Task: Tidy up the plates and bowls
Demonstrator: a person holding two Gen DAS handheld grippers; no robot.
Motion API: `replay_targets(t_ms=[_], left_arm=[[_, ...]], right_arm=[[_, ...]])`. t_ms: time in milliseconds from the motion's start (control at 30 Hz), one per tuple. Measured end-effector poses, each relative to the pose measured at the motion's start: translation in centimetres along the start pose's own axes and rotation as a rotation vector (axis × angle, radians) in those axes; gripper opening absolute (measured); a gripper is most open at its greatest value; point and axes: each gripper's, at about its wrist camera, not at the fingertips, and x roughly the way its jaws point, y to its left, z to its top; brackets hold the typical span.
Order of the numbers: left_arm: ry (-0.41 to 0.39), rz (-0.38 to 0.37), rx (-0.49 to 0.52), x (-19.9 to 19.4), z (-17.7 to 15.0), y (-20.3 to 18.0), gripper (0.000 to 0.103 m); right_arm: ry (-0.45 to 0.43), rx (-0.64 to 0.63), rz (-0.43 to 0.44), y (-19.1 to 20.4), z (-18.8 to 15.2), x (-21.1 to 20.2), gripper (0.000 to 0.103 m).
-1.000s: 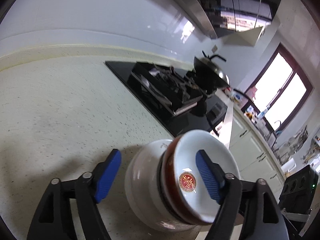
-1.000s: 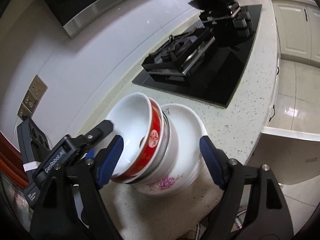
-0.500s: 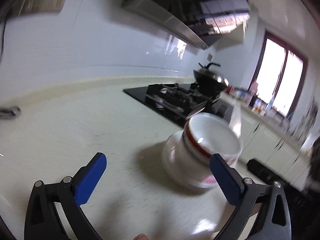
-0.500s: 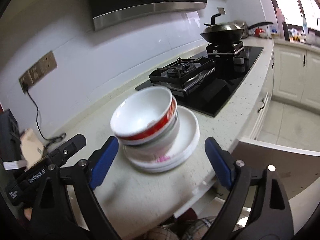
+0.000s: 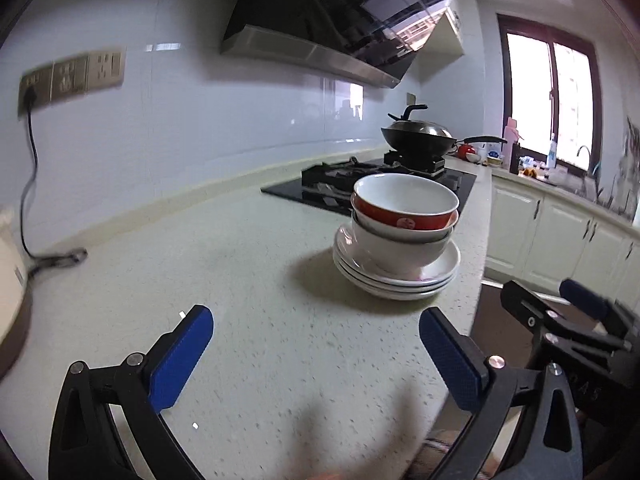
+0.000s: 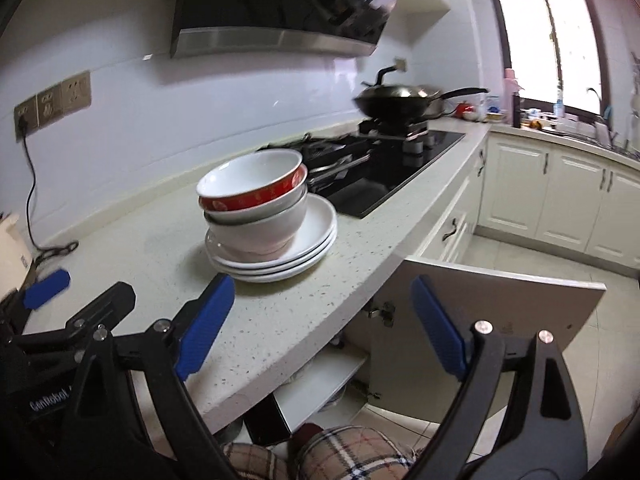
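A stack of white plates [image 5: 400, 278] [image 6: 304, 248] sits on the speckled countertop [image 5: 248, 264] [image 6: 152, 248]. On it stands a large white bowl [image 5: 396, 246] [image 6: 260, 228], with a red-banded bowl [image 5: 404, 208] [image 6: 252, 184] nested on top. My left gripper [image 5: 316, 354] is open and empty, held back from the stack, and it also shows in the right wrist view [image 6: 44, 284]. My right gripper [image 6: 320, 320] is open and empty over the counter's front edge, and it also shows in the left wrist view [image 5: 584, 300].
A black gas hob [image 5: 360, 180] [image 6: 372, 160] lies beyond the stack, with a wok [image 5: 418, 136] [image 6: 400, 102] on its far burner. An open cabinet door [image 6: 492, 320] hangs below the counter. A power cord [image 5: 30, 184] and a cream appliance [image 5: 10, 264] stand at the left.
Both grippers have pulled back and away from the bowls, and the views have levelled out. The tilted red-banded bowl now rests upright in the white bowl on the plates.
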Motion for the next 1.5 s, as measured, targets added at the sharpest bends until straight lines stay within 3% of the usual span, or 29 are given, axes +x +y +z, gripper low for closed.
replay_targets(t_ms=[200,533,1033,1500], left_arm=[[0.042,0.026,-0.105,0.1,-0.4,1.5,0.103],[0.019,0.068,-0.165,-0.6,-2.4,1.4,0.103],[-0.001,0.055,-0.05,-0.5,-2.9,-0.5,0.103],[-0.006,0.027,-0.015,-0.8,-3.2,-1.2,0.103]], right_arm=[[-0.052,0.035,-0.08,0.6,-0.6,-1.3,0.095],[-0.009,0.05,-0.071,-0.3,-1.8,-1.1,0.095],[-0.002,-0.003,-0.1,-2.8,-2.1,-0.2,0.095],[-0.034,-0.045,-0.081,-2.8,-1.5,-0.9,0.095]])
